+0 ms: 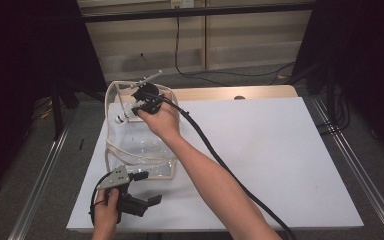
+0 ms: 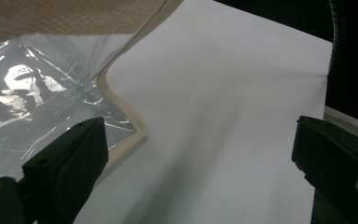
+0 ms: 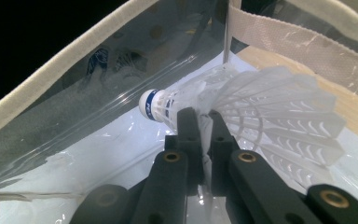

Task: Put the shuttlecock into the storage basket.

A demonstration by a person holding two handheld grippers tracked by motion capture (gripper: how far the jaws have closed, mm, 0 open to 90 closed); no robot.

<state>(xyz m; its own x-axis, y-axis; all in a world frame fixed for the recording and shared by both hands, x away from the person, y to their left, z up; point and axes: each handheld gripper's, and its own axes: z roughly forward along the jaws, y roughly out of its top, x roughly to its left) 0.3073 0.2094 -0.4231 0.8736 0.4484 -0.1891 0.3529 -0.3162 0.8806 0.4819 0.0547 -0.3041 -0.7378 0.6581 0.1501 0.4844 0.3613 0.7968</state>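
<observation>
Right gripper [image 3: 199,122] clamped on shuttlecock [image 3: 242,109] inside clear bag [image 3: 51,140] | I'd lower gently — release low | left gripper [image 2: 200,154] apart, beside bag

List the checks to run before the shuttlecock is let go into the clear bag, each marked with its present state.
1. Grip: right gripper jaws shut on the shuttlecock, at its skirt near the cork: ok.
2. Shuttlecock inside the clear bag, below its rim: ok.
3. Bag mouth open, walls standing: ok.
4. Left gripper jaws open, holding nothing, beside the bag's near corner on the table: ok.
5. Feathers undamaged by the jaws: cannot tell.
6. Bag floor under the shuttlecock free of other things: cannot tell.
</observation>
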